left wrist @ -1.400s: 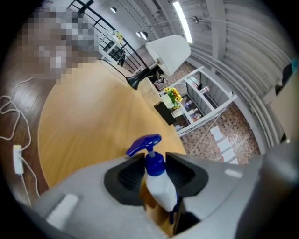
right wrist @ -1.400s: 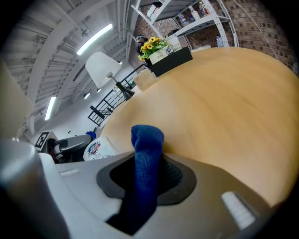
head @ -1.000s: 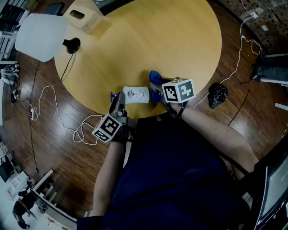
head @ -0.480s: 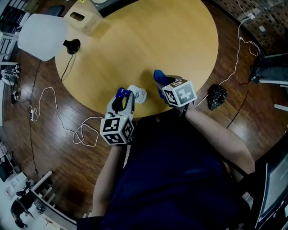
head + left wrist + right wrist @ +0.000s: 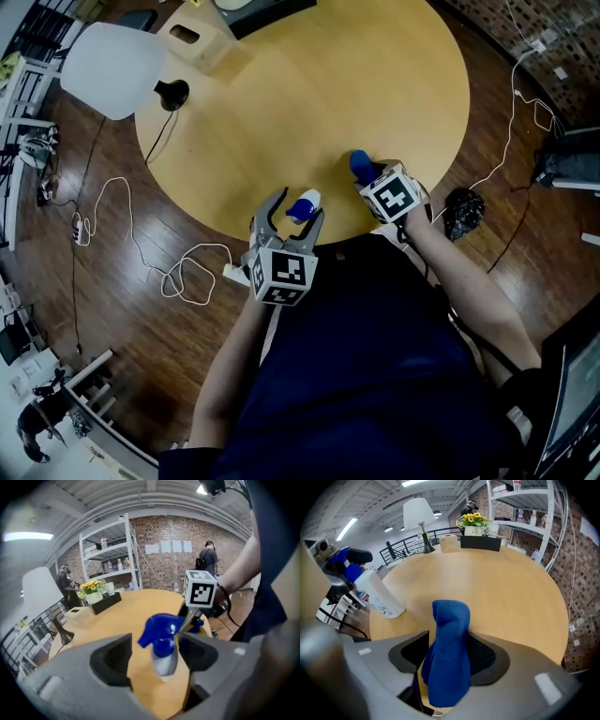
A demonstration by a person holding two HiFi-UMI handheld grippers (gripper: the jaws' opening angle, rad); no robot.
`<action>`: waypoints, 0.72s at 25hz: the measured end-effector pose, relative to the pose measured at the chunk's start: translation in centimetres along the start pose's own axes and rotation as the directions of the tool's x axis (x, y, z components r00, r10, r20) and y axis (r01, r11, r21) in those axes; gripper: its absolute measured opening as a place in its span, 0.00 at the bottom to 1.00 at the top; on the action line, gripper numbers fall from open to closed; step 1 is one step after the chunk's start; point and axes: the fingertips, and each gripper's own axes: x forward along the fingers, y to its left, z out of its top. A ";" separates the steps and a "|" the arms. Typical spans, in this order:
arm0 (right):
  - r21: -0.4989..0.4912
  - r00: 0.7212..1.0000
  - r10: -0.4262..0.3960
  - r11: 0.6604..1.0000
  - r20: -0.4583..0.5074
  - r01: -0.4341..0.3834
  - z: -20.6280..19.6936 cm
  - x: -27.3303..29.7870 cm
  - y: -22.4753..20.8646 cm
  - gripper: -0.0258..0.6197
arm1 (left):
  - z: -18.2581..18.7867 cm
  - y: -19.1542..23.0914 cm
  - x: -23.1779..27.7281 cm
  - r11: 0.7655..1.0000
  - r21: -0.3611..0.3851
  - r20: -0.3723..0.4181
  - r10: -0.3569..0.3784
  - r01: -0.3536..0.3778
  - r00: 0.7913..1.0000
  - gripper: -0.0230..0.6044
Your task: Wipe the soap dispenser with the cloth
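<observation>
Near worktop (image 5: pixel 309 94) 6 o'clock edge: left gripper (image 5: pixel 154 660), jaws just opened, brackets soap dispenser (image 5: pixel 303 206).
Limp blue cloth (image 5: pixel 447 620), at its 2 o'clock, lies between just-opened jaws of right gripper (image 5: pixel 447 656); dispenser likely light, slick: clasp its body.

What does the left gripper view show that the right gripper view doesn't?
Only the left gripper view: the inside of the left gripper, jaws just opened and apart around the soap dispenser's blue head. Only the right gripper view: the inside of the right gripper, jaws also just opened, the blue cloth unclamped between them; the dispenser's printed label. Both: round table, lamp, flowers, shelving.
</observation>
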 end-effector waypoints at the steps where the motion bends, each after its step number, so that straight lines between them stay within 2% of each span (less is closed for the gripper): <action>1: 0.001 1.000 -0.005 1.000 0.009 0.005 -0.1 0.0 0.1 0.45 | -0.5 -0.4 0.3 0.999 0.033 -0.037 -0.020 0.021 0.999 0.57; 4: 0.023 0.999 -0.019 1.000 0.034 0.018 0.3 -0.4 0.3 0.45 | -1.5 -1.2 0.6 0.994 0.077 -0.120 -0.063 0.072 0.991 0.60; 7: 0.023 0.999 -0.024 0.999 0.048 0.023 1.2 -0.3 0.0 0.43 | -2.7 -1.2 1.8 0.995 0.050 -0.192 -0.077 0.089 0.978 0.60; 9: 0.019 0.999 -0.023 1.000 0.048 0.022 1.7 0.1 -0.1 0.35 | -3.4 -1.1 3.0 0.994 0.024 -0.228 -0.099 0.108 0.969 0.60; 10: 0.026 0.998 -0.023 0.999 0.051 0.022 1.8 0.3 -0.2 0.26 | -3.6 -1.0 3.5 0.994 0.007 -0.237 -0.106 0.111 0.966 0.54; 11: 0.041 0.998 -0.023 0.999 0.061 0.020 1.8 0.3 -0.5 0.23 | -3.8 -0.8 3.8 0.994 -0.022 -0.237 -0.107 0.104 0.966 0.42; 12: 0.065 0.997 -0.019 0.998 0.081 0.014 1.8 0.1 -0.8 0.21 | -3.9 -0.4 3.9 0.994 -0.071 -0.231 -0.098 0.084 0.968 0.37; 13: 0.094 0.994 -0.010 0.996 0.113 -0.001 1.9 -0.3 -0.9 0.21 | -4.0 0.2 3.8 0.987 -0.148 -0.218 -0.086 0.054 0.972 0.37; 14: 0.127 0.988 0.005 0.992 0.153 -0.025 2.2 -1.0 -0.8 0.21 | -4.1 1.0 3.4 0.964 -0.265 -0.194 -0.082 0.028 0.977 0.36; 15: 0.167 0.980 0.025 0.984 0.195 -0.058 2.7 -1.8 -0.6 0.21 | -4.1 1.9 2.8 0.907 -0.422 -0.148 -0.089 0.018 0.985 0.36; 16: 0.213 0.970 0.051 0.972 0.238 -0.103 3.2 -2.6 -0.3 0.21 | -3.8 3.0 2.0 0.804 -0.594 -0.070 -0.095 0.035 0.993 0.36; 17: 0.262 0.955 0.085 0.951 0.286 -0.163 3.8 -3.4 0.1 0.20 | -3.4 4.2 1.1 0.664 -0.744 0.031 -0.087 0.081 0.996 0.36; 18: 0.307 0.932 0.126 0.922 0.341 -0.237 4.6 -4.4 0.4 0.20 | -2.8 5.3 0.2 0.514 -0.845 0.137 -0.061 0.149 0.989 0.36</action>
